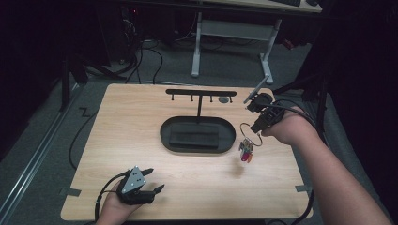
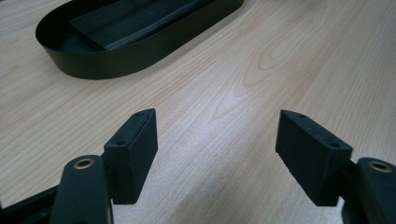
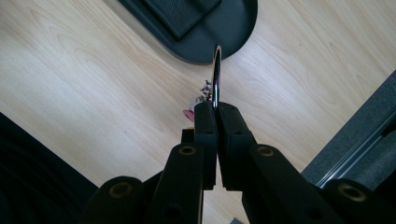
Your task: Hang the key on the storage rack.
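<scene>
On the pale wood-grain worktop sit a matte black oval tray and black hook stand, while a silvery ring carries pink-and-orange charms.

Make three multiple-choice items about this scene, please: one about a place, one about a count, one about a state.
1. Where is the key ring?
A. in the black tray
B. hanging from the right gripper above the table
C. on a hook of the stand

2. How many hooks hang under the bar of the black stand?
A. two
B. four
C. six

3. How do the jaws of the left gripper stand?
A. wide apart, with nothing between
B. shut on a ring
C. shut on the tray

Answers: 1 B, the right gripper pinches the ring; 2 B, four pegs show; 3 A, bare table lies between them.
</scene>
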